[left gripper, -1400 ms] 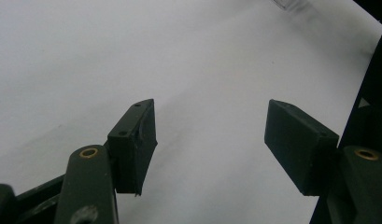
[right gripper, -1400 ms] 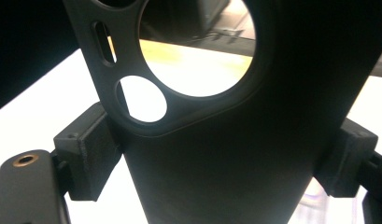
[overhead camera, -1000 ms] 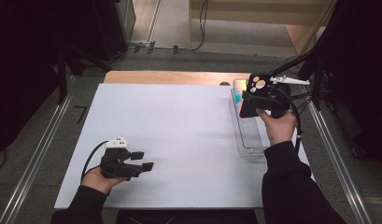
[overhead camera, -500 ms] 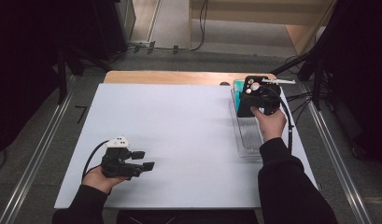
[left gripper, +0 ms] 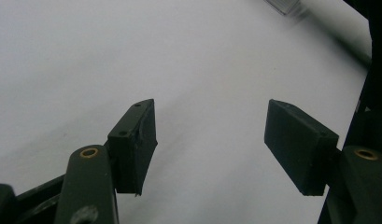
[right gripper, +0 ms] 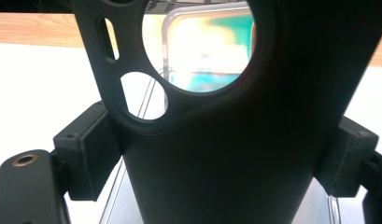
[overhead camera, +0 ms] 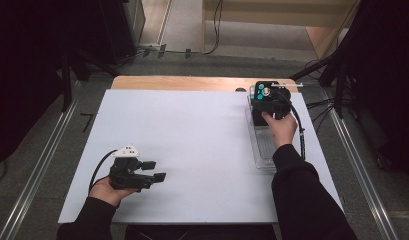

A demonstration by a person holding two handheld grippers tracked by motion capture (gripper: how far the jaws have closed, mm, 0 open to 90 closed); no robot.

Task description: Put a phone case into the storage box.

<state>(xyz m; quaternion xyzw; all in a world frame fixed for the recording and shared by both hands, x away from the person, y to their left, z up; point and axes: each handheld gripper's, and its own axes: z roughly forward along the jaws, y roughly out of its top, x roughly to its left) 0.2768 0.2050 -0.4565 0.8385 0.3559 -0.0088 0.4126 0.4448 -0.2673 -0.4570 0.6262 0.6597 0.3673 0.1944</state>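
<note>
The right gripper (overhead camera: 268, 102) is at about two o'clock on the white tabletop (overhead camera: 192, 145), over the far end of a clear plastic tray (overhead camera: 264, 145) that lies along the tabletop's right side. In the right gripper view its fingers (right gripper: 88, 149) are clamped on a wide black tool (right gripper: 216, 154), one pad pressed to each flank. The tool stands upright between them and has a large round opening and two smaller holes near its top. Through the large opening the tray's rim and something teal (right gripper: 202, 79) inside it show, blurred. In the high view teal shapes (overhead camera: 262, 91) sit at the tray's far end, just beyond the gripper.

The left gripper (overhead camera: 151, 171) rests in the person's hand at about seven o'clock, low over the bare tabletop. Its fingers (left gripper: 132, 140) stand apart, with nothing between them.
</note>
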